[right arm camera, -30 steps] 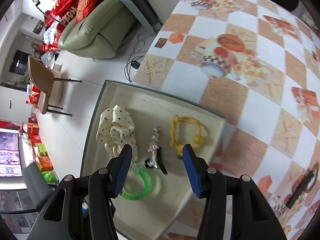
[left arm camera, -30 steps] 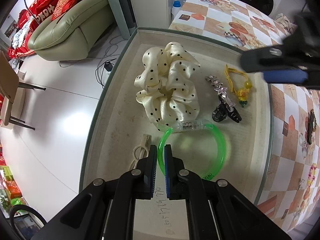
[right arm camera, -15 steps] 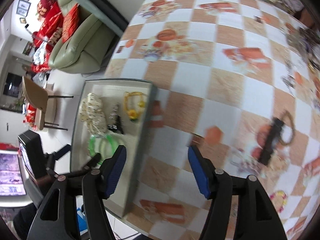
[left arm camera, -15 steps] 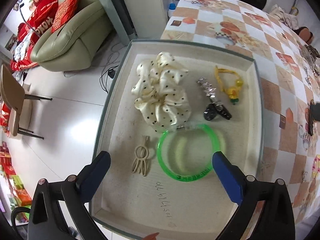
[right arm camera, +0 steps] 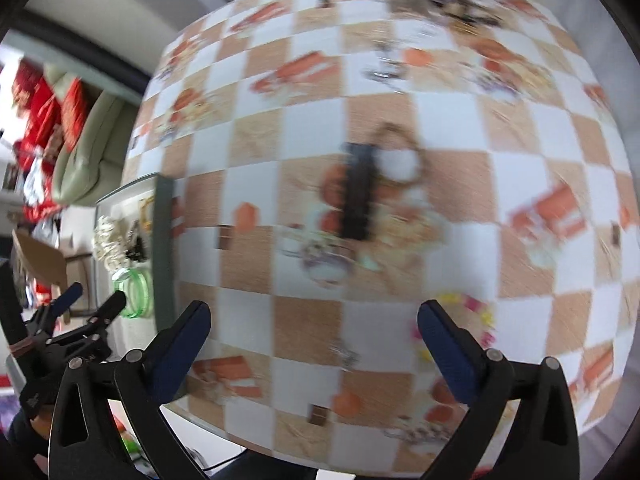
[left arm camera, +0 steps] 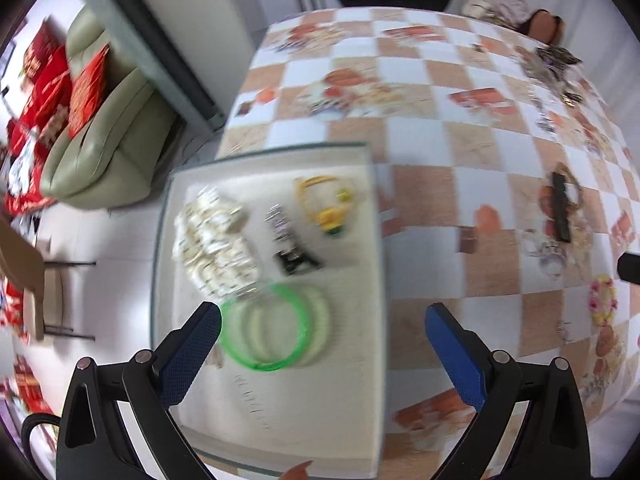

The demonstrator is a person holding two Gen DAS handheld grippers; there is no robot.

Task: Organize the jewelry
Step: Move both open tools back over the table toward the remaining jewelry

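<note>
Left wrist view: the left gripper (left arm camera: pixel 322 320) is spread wide above the tray (left arm camera: pixel 376 264), where a translucent green bangle (left arm camera: pixel 266 330) lies near the front edge, just before a cream polka-dot scrunchie (left arm camera: pixel 214 244). The right gripper (right arm camera: pixel 314 320) gapes wide over the checkered tablecloth (right arm camera: pixel 440 128).

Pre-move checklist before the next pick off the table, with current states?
1. Left gripper open, holding nothing: ok.
2. Right gripper open, holding nothing: ok.
3. Green bangle lying in the tray: ok.
4. Next target, dark clip, out on the tablecloth ahead of the right gripper: ok.
5. Sharp view of the clip for alignment: not ok, motion blur.
6. Clip free of the ring beside it: cannot tell.
</note>
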